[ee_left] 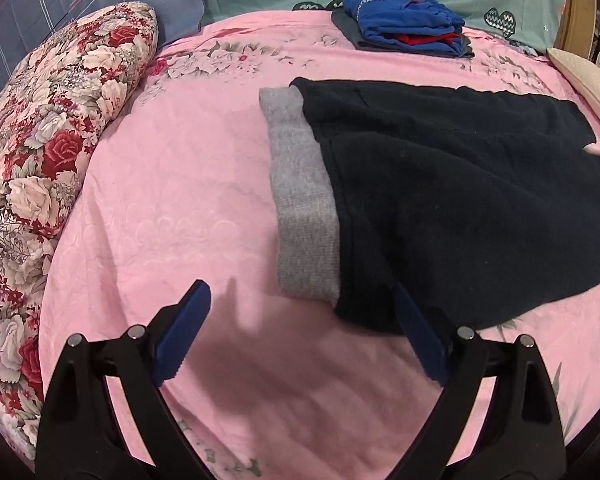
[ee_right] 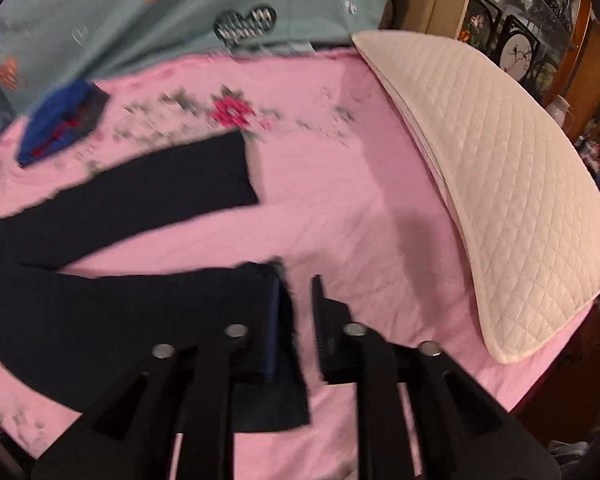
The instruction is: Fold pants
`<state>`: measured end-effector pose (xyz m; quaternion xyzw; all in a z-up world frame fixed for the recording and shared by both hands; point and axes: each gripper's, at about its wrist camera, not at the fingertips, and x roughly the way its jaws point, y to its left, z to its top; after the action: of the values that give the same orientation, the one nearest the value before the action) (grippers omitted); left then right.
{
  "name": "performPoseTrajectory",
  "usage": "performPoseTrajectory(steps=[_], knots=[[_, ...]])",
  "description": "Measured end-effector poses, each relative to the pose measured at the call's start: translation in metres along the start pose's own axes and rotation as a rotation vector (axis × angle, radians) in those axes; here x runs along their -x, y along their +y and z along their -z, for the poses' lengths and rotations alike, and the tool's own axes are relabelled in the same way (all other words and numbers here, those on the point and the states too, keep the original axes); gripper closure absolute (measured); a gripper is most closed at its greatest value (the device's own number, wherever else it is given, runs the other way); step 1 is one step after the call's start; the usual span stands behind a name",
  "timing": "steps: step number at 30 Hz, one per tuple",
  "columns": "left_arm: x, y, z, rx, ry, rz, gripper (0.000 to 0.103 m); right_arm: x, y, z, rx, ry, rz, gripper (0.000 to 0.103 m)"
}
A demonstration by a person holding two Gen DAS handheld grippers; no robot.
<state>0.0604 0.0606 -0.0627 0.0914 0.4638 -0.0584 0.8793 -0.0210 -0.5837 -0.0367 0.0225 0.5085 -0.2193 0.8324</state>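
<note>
Both legs of the dark pants lie spread on the pink bedspread, grey waistband toward the floral pillow. My left gripper hangs wide apart at the waist corner, grasping nothing. My right gripper stands partly parted at the near leg's hem, fabric between its fingers but not pinched.

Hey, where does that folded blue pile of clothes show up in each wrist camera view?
Left wrist view: the folded blue pile lies at top centre-right, at the far edge of the pink bedspread.
Right wrist view: the pile sits upper left, blurred.
Shared landmark: the dark pants lie nearer than the pile in both.
</note>
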Motion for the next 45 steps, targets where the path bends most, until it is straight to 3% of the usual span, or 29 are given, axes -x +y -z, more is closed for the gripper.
performPoseTrajectory(steps=[3,9,13,14,15,17,18,19,21,25,26,28,31,34,36,37,40,44,45], knots=[[0.001,0.004,0.002,0.023,0.007,0.008,0.01,-0.005,0.007,0.017,0.008,-0.015,-0.032,0.054],[-0.009,-0.006,-0.006,0.03,0.023,0.017,0.01,0.039,0.035,0.06,0.063,-0.053,-0.176,0.045],[-0.021,-0.01,-0.009,0.103,0.019,0.037,0.01,0.064,0.058,0.078,0.075,-0.071,-0.246,0.045],[-0.023,-0.008,-0.01,0.133,0.028,0.064,0.015,0.068,0.064,0.082,0.087,-0.075,-0.249,0.045],[-0.024,-0.006,-0.009,0.158,0.031,0.106,0.036,0.071,0.07,0.086,0.11,-0.077,-0.256,0.045],[-0.018,-0.004,-0.008,0.183,0.026,0.127,0.06,0.071,0.078,0.09,0.155,-0.075,-0.25,0.046],[-0.014,-0.003,-0.007,0.195,0.018,0.135,0.065,0.071,0.082,0.092,0.172,-0.07,-0.254,0.048],[-0.009,-0.002,-0.006,0.2,0.007,0.14,0.068,0.07,0.085,0.094,0.187,-0.066,-0.262,0.056],[0.003,0.002,-0.003,0.223,-0.018,0.157,0.074,0.066,0.087,0.094,0.198,-0.065,-0.272,0.059],[0.045,0.017,0.006,0.265,-0.07,0.18,0.074,0.07,0.096,0.103,0.25,-0.079,-0.319,0.058],[0.054,0.015,0.009,0.252,-0.08,0.173,0.074,0.075,0.1,0.106,0.27,-0.093,-0.333,0.052],[0.059,0.013,0.017,0.236,-0.064,0.159,0.074,0.082,0.11,0.112,0.319,-0.13,-0.342,0.044],[0.037,0.013,0.029,0.246,0.016,0.134,0.07,0.083,0.129,0.12,0.394,-0.142,-0.363,0.043],[0.037,0.007,0.036,0.242,0.002,0.097,0.054,0.079,0.153,0.131,0.499,-0.141,-0.345,0.043],[0.05,0.0,0.035,0.212,-0.045,0.076,0.016,0.076,0.168,0.138,0.575,-0.157,-0.353,0.043],[0.059,-0.004,0.034,0.2,-0.078,0.07,0.014,0.075,0.174,0.139,0.601,-0.162,-0.366,0.044],[0.067,-0.014,0.03,0.164,-0.103,0.083,0.013,0.071,0.191,0.137,0.661,-0.167,-0.392,0.043],[0.047,-0.022,0.03,0.169,-0.05,0.098,0.016,0.062,0.208,0.132,0.695,-0.179,-0.391,0.044],[0.041,-0.025,0.031,0.17,-0.034,0.099,0.029,0.059,0.209,0.127,0.677,-0.156,-0.422,0.045]])
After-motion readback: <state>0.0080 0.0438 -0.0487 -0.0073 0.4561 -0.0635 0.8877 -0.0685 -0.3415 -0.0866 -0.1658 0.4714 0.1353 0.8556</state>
